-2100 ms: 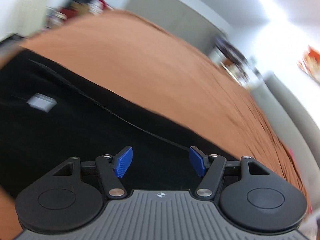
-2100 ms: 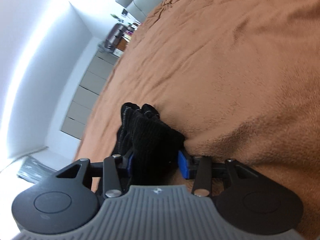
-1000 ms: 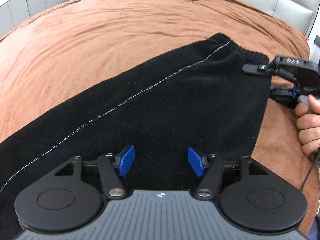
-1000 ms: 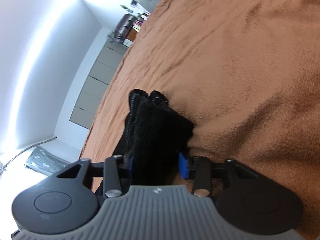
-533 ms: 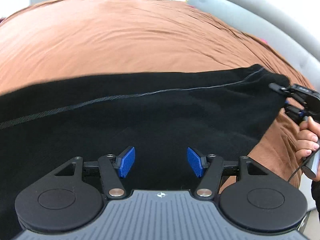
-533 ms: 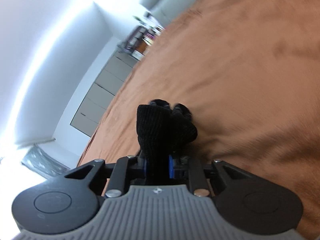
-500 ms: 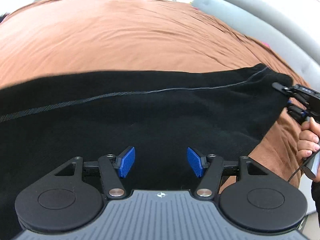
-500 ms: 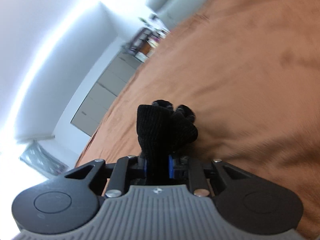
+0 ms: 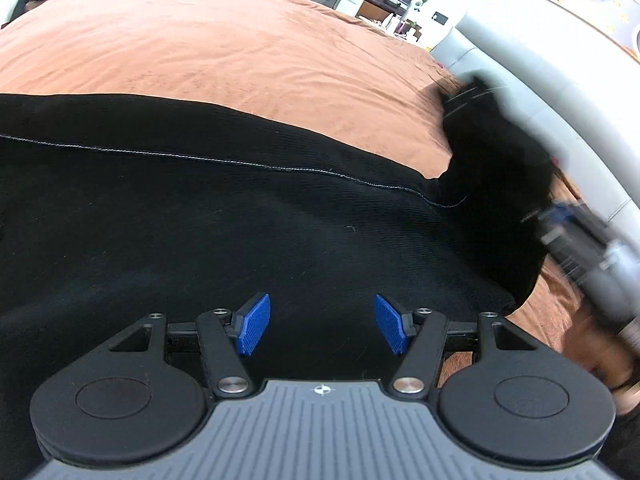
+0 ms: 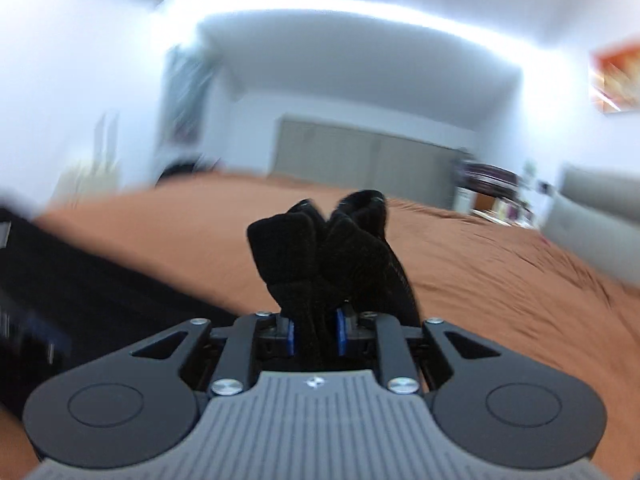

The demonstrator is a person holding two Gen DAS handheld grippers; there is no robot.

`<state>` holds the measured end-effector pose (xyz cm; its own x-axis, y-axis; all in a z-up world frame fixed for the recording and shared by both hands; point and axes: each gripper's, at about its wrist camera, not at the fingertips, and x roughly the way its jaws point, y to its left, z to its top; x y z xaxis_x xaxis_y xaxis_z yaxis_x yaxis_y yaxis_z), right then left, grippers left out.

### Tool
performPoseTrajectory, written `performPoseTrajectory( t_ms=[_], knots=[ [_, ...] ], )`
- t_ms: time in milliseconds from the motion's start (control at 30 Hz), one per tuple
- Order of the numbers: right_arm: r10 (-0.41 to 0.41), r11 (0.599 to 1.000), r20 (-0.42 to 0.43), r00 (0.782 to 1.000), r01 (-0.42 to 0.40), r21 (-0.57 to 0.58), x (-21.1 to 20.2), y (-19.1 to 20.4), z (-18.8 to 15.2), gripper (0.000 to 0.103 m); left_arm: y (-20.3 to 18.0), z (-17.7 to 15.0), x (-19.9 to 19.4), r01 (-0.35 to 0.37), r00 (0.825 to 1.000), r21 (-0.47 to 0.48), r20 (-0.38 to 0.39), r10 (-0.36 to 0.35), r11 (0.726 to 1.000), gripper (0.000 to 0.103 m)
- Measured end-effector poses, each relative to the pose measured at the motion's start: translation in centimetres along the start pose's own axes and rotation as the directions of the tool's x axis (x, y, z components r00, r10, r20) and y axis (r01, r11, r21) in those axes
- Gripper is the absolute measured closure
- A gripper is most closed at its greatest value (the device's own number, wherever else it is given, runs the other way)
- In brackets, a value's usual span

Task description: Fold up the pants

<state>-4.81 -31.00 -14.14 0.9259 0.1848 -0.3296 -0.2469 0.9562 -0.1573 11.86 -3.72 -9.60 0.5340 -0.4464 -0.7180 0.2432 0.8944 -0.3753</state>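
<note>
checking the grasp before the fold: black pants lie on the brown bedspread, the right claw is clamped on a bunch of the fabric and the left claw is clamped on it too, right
Not quite. The left claw is open, its blue pads spread apart above the black pants with nothing between them, as the left wrist view shows. The rest holds: the pants lie on the brown bedspread, and the right claw is clamped on a bunch of the fabric.
</note>
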Motion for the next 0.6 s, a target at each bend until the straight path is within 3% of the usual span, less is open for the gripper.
performPoseTrajectory(
  t_ms=[100, 167, 267, 400, 500, 600],
  knots=[
    [0.046, 0.981, -0.120, 0.992, -0.067, -0.181, 2.4, 4.4, -1.9, 0.086, 0.3, -0.1, -0.6, 0.003, 1.000, -0.007, 0.010, -0.003, 1.000, 0.032],
    [0.051, 0.947, -0.213, 0.976, -0.115, -0.299, 3.8, 6.9, -3.5, 0.081, 0.5, -0.1, -0.8, 0.005, 1.000, -0.012, 0.017, -0.005, 1.000, 0.032],
    [0.009, 0.892, -0.221, 0.975, -0.108, -0.439, 3.5, 9.0, -4.9, 0.078, 0.9, -0.3, -1.2, 0.007, 1.000, -0.024, 0.029, -0.006, 1.000, 0.031],
    [0.115, 0.914, -0.265, 0.957, -0.207, -0.350, 2.7, 6.7, -3.5, 0.068, 1.6, -0.5, -1.4, 0.010, 0.999, -0.050, 0.032, -0.008, 0.999, 0.031],
    [0.251, 0.924, -0.285, 0.925, -0.317, -0.215, 1.8, 4.9, -2.3, 0.058, 1.6, -0.8, -1.3, 0.018, 0.999, -0.058, 0.030, -0.017, 0.998, 0.031],
    [0.353, 0.919, -0.262, 0.898, -0.386, -0.084, 0.9, 2.8, -1.1, 0.058, 1.6, -0.8, -1.2, 0.022, 0.999, -0.056, 0.027, -0.021, 0.998, 0.031]
  ],
)
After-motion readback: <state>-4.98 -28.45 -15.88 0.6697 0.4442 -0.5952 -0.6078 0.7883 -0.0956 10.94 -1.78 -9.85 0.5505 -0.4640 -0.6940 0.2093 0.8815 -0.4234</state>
